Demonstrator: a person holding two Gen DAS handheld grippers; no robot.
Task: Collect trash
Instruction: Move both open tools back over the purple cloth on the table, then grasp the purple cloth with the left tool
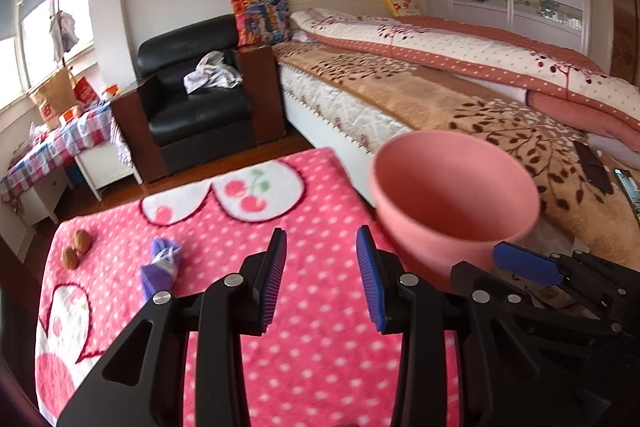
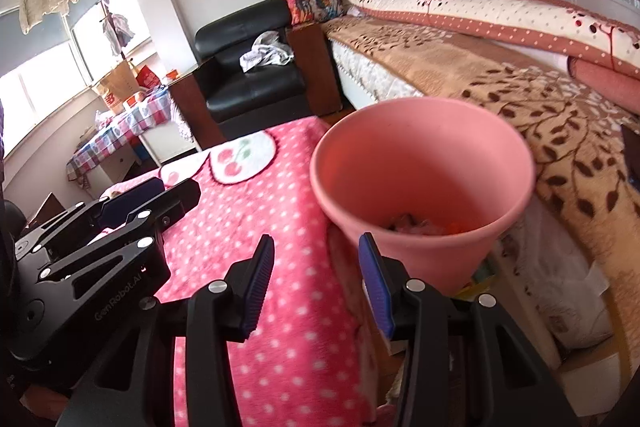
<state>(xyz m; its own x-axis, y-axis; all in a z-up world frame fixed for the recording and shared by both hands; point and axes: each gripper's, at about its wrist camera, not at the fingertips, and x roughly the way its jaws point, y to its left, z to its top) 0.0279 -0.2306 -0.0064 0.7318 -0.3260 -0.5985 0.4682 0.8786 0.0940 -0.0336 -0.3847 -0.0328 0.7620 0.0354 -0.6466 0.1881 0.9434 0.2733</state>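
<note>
The left hand-held gripper (image 1: 322, 279) hangs over the pink polka-dot blanket (image 1: 312, 367) that covers the tabletop, its blue-padded jaws parted wide with nothing between them. The right hand-held gripper (image 2: 316, 287) sits just beside it, over the blanket's right edge, jaws also apart and empty; no pad touches anything.

The pink bin (image 2: 424, 187) stands just off the right edge of the tabletop, between it and the bed (image 1: 460, 99), upright with its mouth open. Some scraps of trash (image 2: 416, 225) lie at its bottom, too blurred to name.

On the tabletop near the left edge lies a crumpled purple wrapper (image 1: 160, 263), and further toward that edge two walnuts (image 1: 76, 247) sit close together, one just behind the other. All three are well apart from both grippers.

Beyond the far edge of the tabletop stands a black armchair (image 1: 200, 95) with a white cloth (image 1: 212, 73) bunched on its seat
</note>
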